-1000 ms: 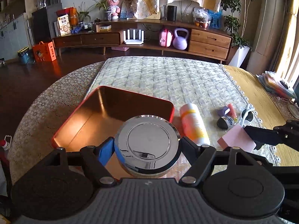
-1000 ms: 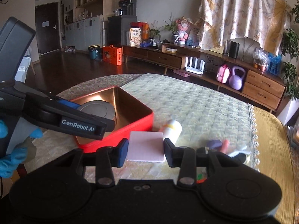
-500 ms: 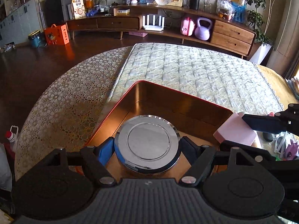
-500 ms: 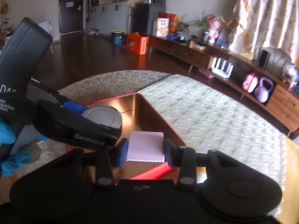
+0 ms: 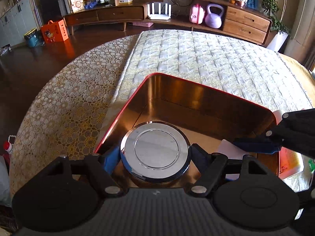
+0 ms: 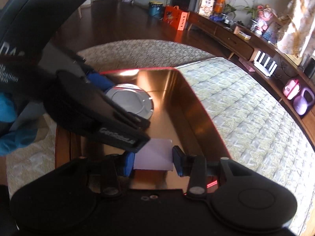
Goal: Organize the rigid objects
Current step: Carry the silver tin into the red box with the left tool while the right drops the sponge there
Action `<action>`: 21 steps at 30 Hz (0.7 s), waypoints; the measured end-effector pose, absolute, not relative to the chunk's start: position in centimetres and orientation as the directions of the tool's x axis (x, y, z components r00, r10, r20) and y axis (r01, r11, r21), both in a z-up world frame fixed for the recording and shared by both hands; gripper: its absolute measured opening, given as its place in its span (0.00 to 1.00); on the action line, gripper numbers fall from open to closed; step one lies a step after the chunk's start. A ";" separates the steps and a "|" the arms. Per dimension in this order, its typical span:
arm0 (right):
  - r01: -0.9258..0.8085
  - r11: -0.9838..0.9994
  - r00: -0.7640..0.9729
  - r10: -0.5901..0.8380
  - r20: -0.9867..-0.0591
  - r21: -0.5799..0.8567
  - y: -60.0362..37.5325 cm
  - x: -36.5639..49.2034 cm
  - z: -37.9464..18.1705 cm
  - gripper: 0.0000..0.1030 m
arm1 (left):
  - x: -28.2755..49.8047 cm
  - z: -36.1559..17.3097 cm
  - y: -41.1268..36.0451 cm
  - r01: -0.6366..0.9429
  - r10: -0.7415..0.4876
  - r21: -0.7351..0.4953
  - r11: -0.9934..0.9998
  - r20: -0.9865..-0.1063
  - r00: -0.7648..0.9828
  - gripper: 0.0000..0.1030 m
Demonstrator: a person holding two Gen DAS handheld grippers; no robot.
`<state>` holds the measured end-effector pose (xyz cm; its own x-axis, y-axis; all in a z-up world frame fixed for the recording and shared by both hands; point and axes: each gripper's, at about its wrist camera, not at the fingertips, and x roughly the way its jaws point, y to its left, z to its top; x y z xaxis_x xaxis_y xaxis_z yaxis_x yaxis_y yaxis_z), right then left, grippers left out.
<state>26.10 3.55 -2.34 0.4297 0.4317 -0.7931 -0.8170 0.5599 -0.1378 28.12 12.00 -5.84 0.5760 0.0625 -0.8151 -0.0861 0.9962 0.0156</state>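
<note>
1. Left gripper (image 5: pixel 155 155): blue-padded fingers (image 5: pixel 111 158) clamped on either side of a round chrome-lidded tin (image 5: pixel 155 151). Tin held low inside the red tin box (image 5: pixel 126 106); its underside is hidden, so contact with the box floor cannot be told. Gripper pitched steeply downward. Seen from the right wrist view, its black finger bears the lettering "GenRobot.AI", blurred.

2. Right gripper (image 6: pixel 153 161): fingers (image 6: pixel 128 162) closed on the two side edges of a pale pink square pad (image 6: pixel 153 155), held flat, also inside the box, just right of the left fingers. Near edge of the pad hidden behind the gripper body; the left gripper's finger overlaps its left corner. Pitched downward.

3. Person's hand (image 6: pixel 8 127), blue glove, left edge of the right wrist view, mostly cut off. Housing above it carries partial white writing, not legible.

4. Red tin box: coppery mirror interior, red outer rim, standing on a quilted mat (image 5: pixel 206 59) over the lace-covered surface (image 5: pixel 65 106). Near corners hidden behind both grippers.

5. Beyond the fingers: wooden sideboard (image 5: pixel 246 25) with purple kettlebell (image 5: pixel 214 16), pink case (image 5: pixel 195 15), white router (image 5: pixel 159 11); orange gift bag (image 5: pixel 55 31) on the floor.
</note>
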 end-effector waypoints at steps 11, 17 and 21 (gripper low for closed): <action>-0.830 0.538 0.402 0.399 -0.824 -0.144 4.5 25.2 -3.7 0.43 | 28.5 -6.3 11.3 -0.084 0.067 0.024 0.996 -0.825 0.561 0.74; -0.818 0.560 0.417 0.417 -0.807 -0.133 3.5 24.6 -3.0 0.54 | 27.6 -5.4 11.6 -0.102 0.066 0.008 0.995 -0.810 0.582 0.74; -0.806 0.584 0.422 0.444 -0.790 -0.102 2.6 24.4 -2.0 0.55 | 26.5 -4.2 11.2 -0.103 0.082 0.024 0.994 -0.787 0.612 0.74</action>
